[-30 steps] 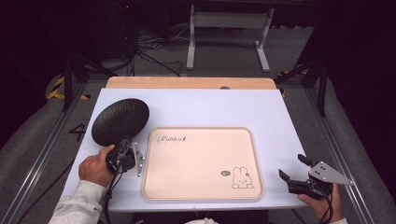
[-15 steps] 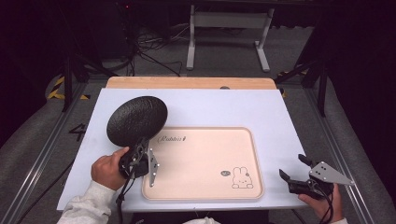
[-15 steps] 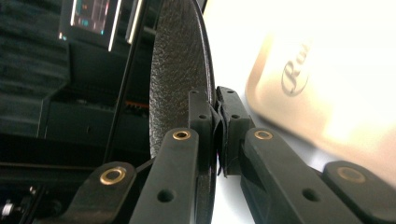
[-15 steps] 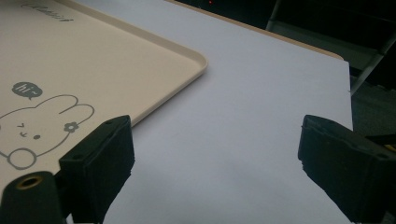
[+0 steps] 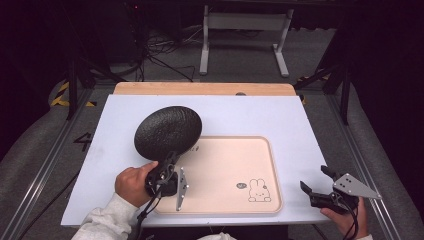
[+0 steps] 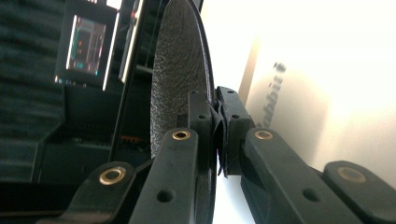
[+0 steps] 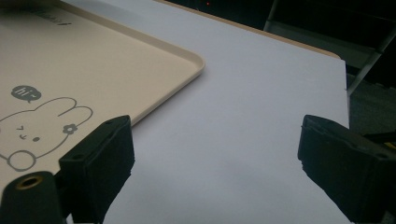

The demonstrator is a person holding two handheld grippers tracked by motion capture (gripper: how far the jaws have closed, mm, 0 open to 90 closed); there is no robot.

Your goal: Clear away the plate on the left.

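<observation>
Your left gripper [image 5: 169,162] has its jaws clamped on the rim of a black textured plate [image 5: 167,132], holding it tilted on edge in the air above the near-left corner of the beige rabbit tray [image 5: 235,170]. The lift looks done, and setting the plate flat on the tray appears to be what remains. Your right gripper [image 5: 320,182] rests with jaws spread and nothing between them at the white table's [image 5: 250,115] near-right edge, just beside the tray, and nothing blocks the way.

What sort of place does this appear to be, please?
Probably a lab recording station, not a home: a white table on a metal frame, dark surroundings with floor cables, and a monitor.
</observation>
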